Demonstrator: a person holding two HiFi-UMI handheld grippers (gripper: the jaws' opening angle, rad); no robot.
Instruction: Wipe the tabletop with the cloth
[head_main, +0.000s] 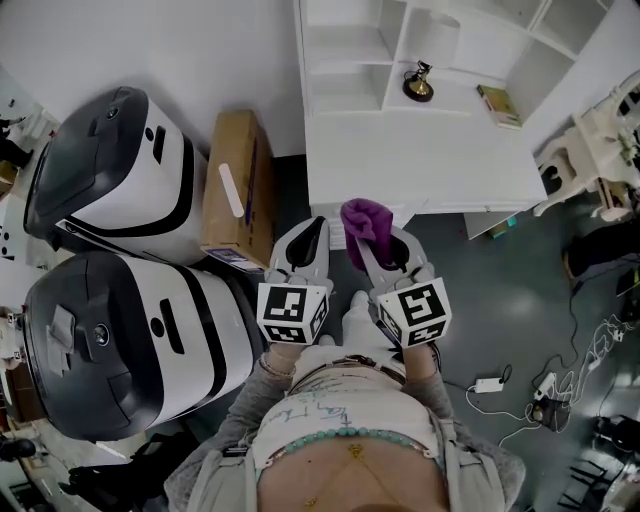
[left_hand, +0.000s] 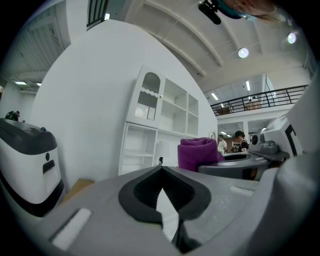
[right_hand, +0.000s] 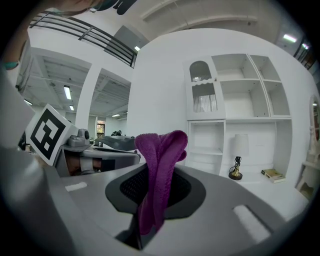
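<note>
White desk (head_main: 430, 160) apparently unwiped — fingers of right gripper (head_main: 385, 250) clamp purple cloth (head_main: 362, 218), not yet on it; left gripper (head_main: 315, 232) closed, empty.

This is a big work hall used as a test lab, with a mock home corner set up in it. A high beamed ceiling (left_hand: 190, 35) with round lights (left_hand: 243, 52) and an upper walkway's black railing (left_hand: 260, 97) show the hall. On the grey floor (head_main: 520, 290), a white desk (head_main: 420, 160) with shelves (head_main: 345, 60), a lamp (head_main: 420, 82) and a book (head_main: 498, 104) stands on the far side. Two large white-and-black machines (head_main: 110, 190) and a cardboard box (head_main: 235, 185) stand on the left, and loose cables (head_main: 585, 370) lie on the right.
</note>
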